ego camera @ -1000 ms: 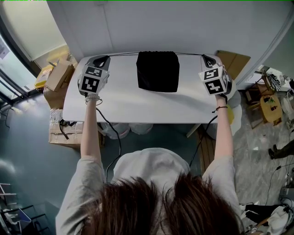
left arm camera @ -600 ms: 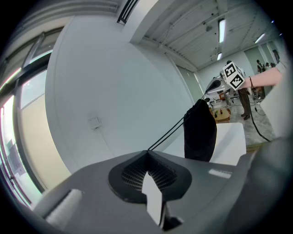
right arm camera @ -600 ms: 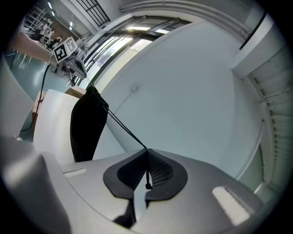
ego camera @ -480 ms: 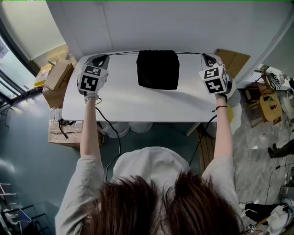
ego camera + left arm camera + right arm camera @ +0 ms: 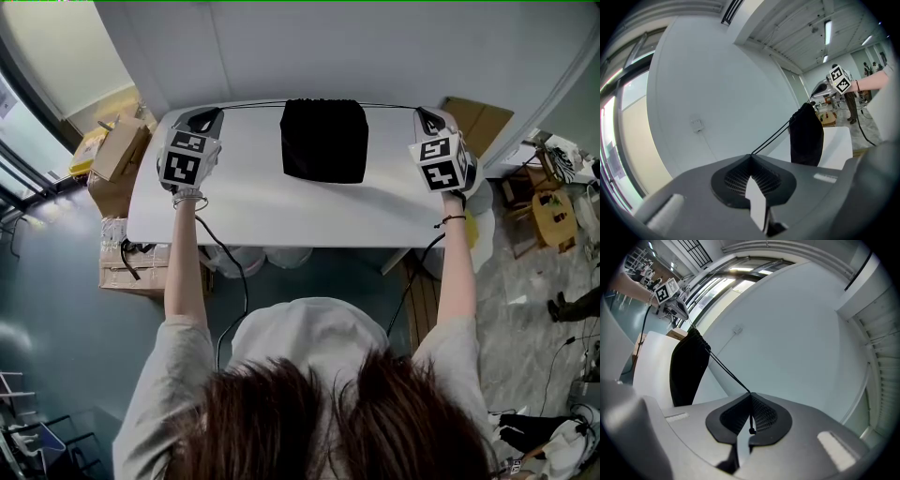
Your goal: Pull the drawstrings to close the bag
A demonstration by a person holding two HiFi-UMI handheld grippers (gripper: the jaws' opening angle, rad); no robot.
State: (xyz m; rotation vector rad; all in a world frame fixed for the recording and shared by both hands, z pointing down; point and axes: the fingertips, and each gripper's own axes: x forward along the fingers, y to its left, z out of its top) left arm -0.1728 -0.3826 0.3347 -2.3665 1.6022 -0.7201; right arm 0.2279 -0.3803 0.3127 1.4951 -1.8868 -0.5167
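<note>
Two drawstrings (image 5: 773, 135) along table's (image 5: 253, 206) far edge

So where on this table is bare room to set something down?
Bare: the near half of the table and both sides of the bag. Crowded: the far edge, where cords run from it to the left gripper and right gripper.

right gripper (image 5: 750, 398) | jaws clamped on drawstring (image 5: 730, 371) | taut to bag (image 5: 686, 371)

even bright daylight, fisheye-warped edges
</note>
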